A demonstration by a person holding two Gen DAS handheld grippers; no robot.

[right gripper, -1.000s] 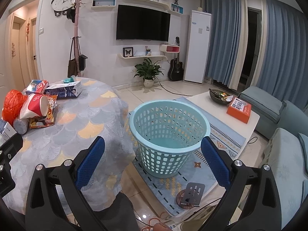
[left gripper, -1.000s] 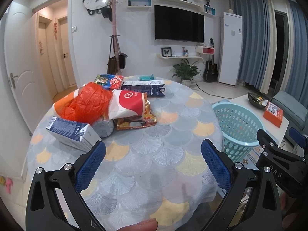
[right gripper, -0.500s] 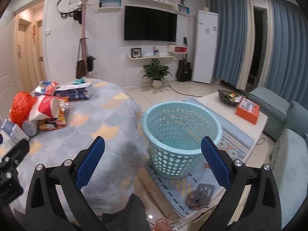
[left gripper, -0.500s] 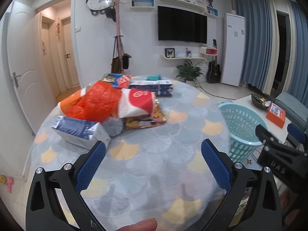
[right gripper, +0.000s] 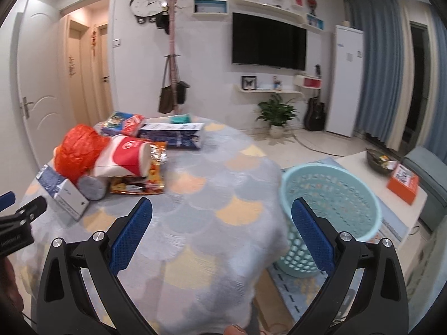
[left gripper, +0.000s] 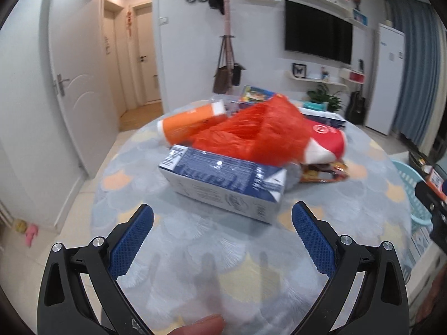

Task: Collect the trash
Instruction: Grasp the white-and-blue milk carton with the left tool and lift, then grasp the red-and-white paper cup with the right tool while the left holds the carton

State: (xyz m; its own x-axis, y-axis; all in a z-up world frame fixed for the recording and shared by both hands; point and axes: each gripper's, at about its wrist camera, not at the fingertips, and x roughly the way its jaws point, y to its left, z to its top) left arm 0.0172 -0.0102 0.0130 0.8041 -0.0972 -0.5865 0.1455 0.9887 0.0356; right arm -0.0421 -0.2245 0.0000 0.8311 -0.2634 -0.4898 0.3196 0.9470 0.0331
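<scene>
On the round desk [left gripper: 349, 212], your left gripper [left gripper: 222, 217] had its jaws spread wide and empty, lined up on the blue-and-white carton [left gripper: 223, 184] lying on its side just ahead. Your right gripper [right gripper: 222, 217] was likewise wide and empty, hanging over the desk's near edge with the pale blue basket [right gripper: 329, 215] off to its right on the floor.

The trash sat in one heap: the carton touching an orange plastic bag [left gripper: 257, 136], with a red-and-white paper cup [left gripper: 324, 142] and an orange tube [left gripper: 190, 122] against it. That crowding looked like your main risk. If you closed on the carton at its long side, the jaws might not have spanned it, and a push would likely have shoved the bag and cup along, perhaps off the far edge. The bag draped over the carton could also have been snagged with it.

Your left view showed the carton's printed faces and the tube behind the bag. Only your right view showed the basket whole, a grey roll [right gripper: 92, 187] and a snack wrapper [right gripper: 145, 178] under the cup, and a second carton [right gripper: 170, 136] further back.
</scene>
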